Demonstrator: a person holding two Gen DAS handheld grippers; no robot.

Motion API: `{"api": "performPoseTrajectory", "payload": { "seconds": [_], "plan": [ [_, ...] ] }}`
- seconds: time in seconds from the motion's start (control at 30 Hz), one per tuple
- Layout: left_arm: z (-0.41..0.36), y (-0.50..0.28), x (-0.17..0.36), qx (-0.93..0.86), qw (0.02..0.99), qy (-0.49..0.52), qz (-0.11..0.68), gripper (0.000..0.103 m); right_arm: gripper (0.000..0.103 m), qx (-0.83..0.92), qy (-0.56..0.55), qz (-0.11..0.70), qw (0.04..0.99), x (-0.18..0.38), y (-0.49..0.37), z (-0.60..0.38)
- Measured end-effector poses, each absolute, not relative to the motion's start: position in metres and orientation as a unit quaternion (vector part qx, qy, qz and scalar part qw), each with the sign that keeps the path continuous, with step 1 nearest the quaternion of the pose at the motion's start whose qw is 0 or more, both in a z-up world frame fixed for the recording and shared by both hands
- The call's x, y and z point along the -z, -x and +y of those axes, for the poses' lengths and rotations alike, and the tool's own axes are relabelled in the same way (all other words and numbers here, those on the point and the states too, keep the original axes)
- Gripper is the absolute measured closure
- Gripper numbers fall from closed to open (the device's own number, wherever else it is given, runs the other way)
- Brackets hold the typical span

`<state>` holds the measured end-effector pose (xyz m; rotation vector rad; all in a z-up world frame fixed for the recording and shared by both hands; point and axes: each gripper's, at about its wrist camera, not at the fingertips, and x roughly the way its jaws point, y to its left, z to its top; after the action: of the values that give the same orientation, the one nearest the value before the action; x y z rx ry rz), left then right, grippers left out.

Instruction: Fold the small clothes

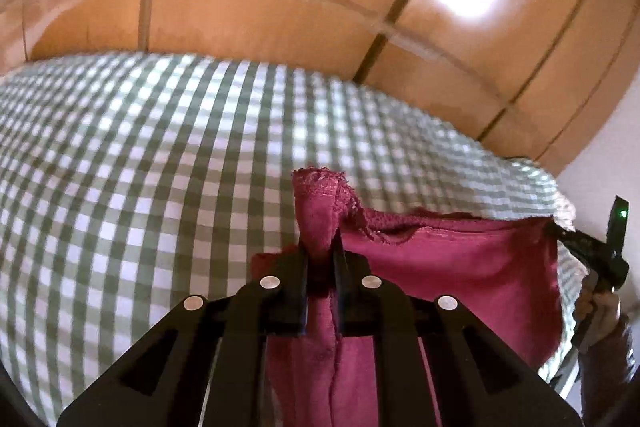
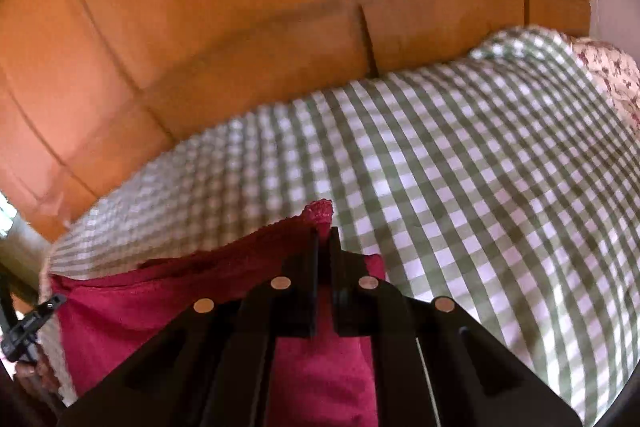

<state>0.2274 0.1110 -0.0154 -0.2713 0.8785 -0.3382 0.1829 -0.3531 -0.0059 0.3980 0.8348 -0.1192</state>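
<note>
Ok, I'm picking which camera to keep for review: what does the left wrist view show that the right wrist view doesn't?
Only the left wrist view: a hand holding the right gripper's handle, and a frayed hem along the red garment.
Only the right wrist view: a floral fabric at the far right edge of the bed.
Both: each view's own gripper, left gripper and right gripper, shut on a corner of the garment, stretched above the green checked bedcover, with the wooden wardrobe behind.

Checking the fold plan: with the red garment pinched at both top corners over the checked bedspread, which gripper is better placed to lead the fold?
Neither clearly: left gripper and right gripper each clamp a corner of the red garment, stretched evenly between them.
</note>
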Motion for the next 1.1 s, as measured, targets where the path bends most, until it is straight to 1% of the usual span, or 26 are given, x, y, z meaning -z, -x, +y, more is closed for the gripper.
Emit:
{"api": "performPoseTrajectory", "payload": {
  "seconds": [0.13, 0.17, 0.2, 0.23, 0.27, 0.3, 0.4, 0.47, 0.53, 0.63, 0.7, 0.77, 0.83, 0.87, 0.9, 0.93, 1.07, 1.1],
  "plan": [
    [0.105, -0.245, 0.043, 0.134, 0.867, 0.132, 0.462, 0.094, 0.098, 0.077, -0.171, 0.433, 0.882, 0.032, -0.193, -0.352],
    [0.103, -0.245, 0.044, 0.130, 0.867, 0.126, 0.464, 0.093, 0.090, 0.078, -0.168, 0.430, 0.884, 0.030, -0.191, -0.351],
    [0.102, -0.242, 0.043, 0.117, 0.869, 0.116, 0.466, 0.083, 0.073, 0.078, -0.166, 0.418, 0.890, 0.023, -0.186, -0.350],
    [0.102, -0.240, 0.040, 0.106, 0.873, 0.109, 0.464, 0.076, 0.064, 0.078, -0.164, 0.409, 0.894, 0.017, -0.181, -0.349],
    [0.104, -0.236, 0.035, 0.091, 0.879, 0.104, 0.456, 0.058, 0.058, 0.080, -0.159, 0.396, 0.901, 0.009, -0.175, -0.348],
    [0.108, -0.229, 0.028, 0.077, 0.889, 0.103, 0.439, 0.045, 0.058, 0.075, -0.153, 0.381, 0.909, -0.001, -0.168, -0.344],
    [0.112, -0.208, 0.009, 0.100, 0.904, 0.115, 0.400, 0.044, 0.058, 0.019, -0.153, 0.364, 0.919, -0.024, -0.150, -0.321],
    [0.105, -0.188, 0.000, 0.121, 0.911, 0.107, 0.381, 0.044, 0.058, -0.046, -0.144, 0.372, 0.916, -0.029, -0.143, -0.295],
    [0.089, -0.167, -0.002, 0.155, 0.912, 0.088, 0.370, 0.044, 0.058, -0.110, -0.132, 0.393, 0.903, -0.023, -0.137, -0.260],
    [0.061, -0.147, 0.012, 0.177, 0.908, 0.039, 0.378, 0.044, 0.058, -0.162, -0.082, 0.427, 0.886, -0.001, -0.139, -0.202],
    [0.054, -0.150, 0.029, 0.165, 0.901, 0.032, 0.399, 0.044, 0.058, -0.163, -0.060, 0.451, 0.875, 0.016, -0.150, -0.180],
    [0.060, -0.161, 0.050, 0.138, 0.891, 0.051, 0.430, 0.044, 0.058, -0.142, -0.046, 0.462, 0.874, 0.032, -0.167, -0.169],
    [0.070, -0.172, 0.070, 0.122, 0.879, 0.075, 0.454, 0.045, 0.060, -0.122, -0.060, 0.476, 0.869, 0.044, -0.190, -0.169],
    [0.076, -0.174, 0.077, 0.127, 0.878, 0.097, 0.451, 0.045, 0.063, -0.103, -0.073, 0.484, 0.866, 0.049, -0.203, -0.173],
    [0.081, -0.174, 0.078, 0.128, 0.879, 0.111, 0.447, 0.046, 0.072, -0.089, -0.087, 0.486, 0.865, 0.052, -0.210, -0.178],
    [0.081, -0.173, 0.077, 0.127, 0.879, 0.114, 0.446, 0.046, 0.074, -0.085, -0.100, 0.487, 0.864, 0.055, -0.217, -0.182],
    [0.074, -0.164, 0.072, 0.112, 0.885, 0.086, 0.443, 0.046, 0.075, -0.088, -0.117, 0.476, 0.867, 0.052, -0.217, -0.189],
    [0.071, -0.163, 0.069, 0.108, 0.886, 0.079, 0.443, 0.046, 0.073, -0.085, -0.113, 0.469, 0.872, 0.046, -0.210, -0.192]
  ]
}}
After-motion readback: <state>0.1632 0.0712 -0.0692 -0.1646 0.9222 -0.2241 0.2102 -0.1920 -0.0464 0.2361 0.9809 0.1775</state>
